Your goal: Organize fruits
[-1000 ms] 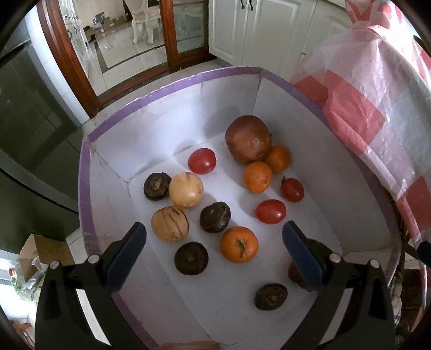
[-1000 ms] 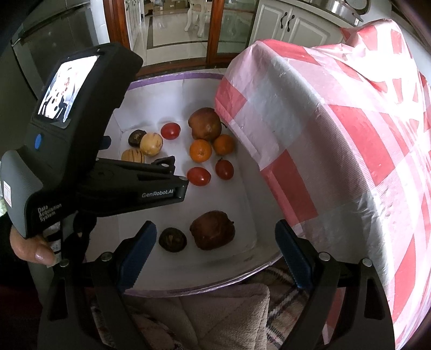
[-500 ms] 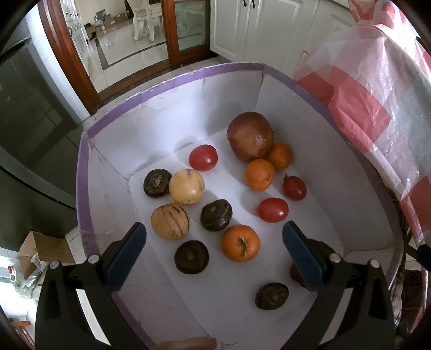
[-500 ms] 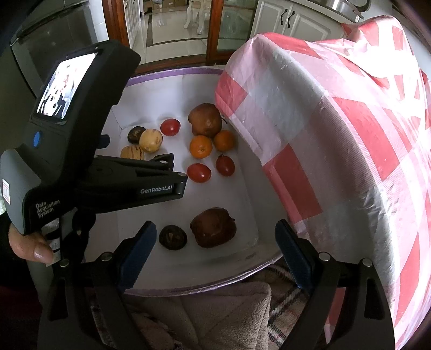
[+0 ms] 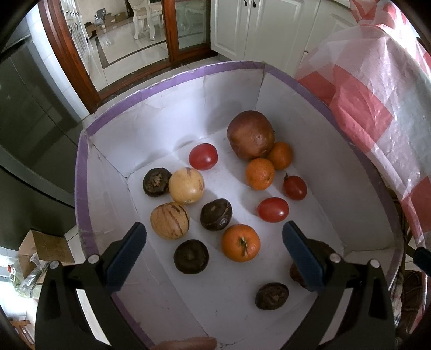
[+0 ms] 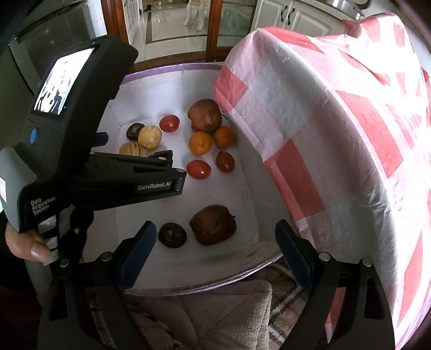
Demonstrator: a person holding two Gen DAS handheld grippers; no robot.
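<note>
A white box with a purple rim holds loose fruit: a pomegranate, three oranges, the nearest, three tomatoes, one at the back, two pale striped melons, and several dark brown fruits. My left gripper is open and empty above the box's near side. My right gripper is open and empty at the near rim, over a second pomegranate and a dark fruit. The left gripper's body hides part of the box in the right wrist view.
A red, white and grey checked plastic sheet covers something bulky right of the box. A folded blanket lies under the box's near edge. A dark fridge, a cardboard box and white cabinets surround the area.
The left gripper has drifted slightly, so the fruit sits a little higher and to the right in its view. The right view has shifted slightly as well. Both grippers stay open.
</note>
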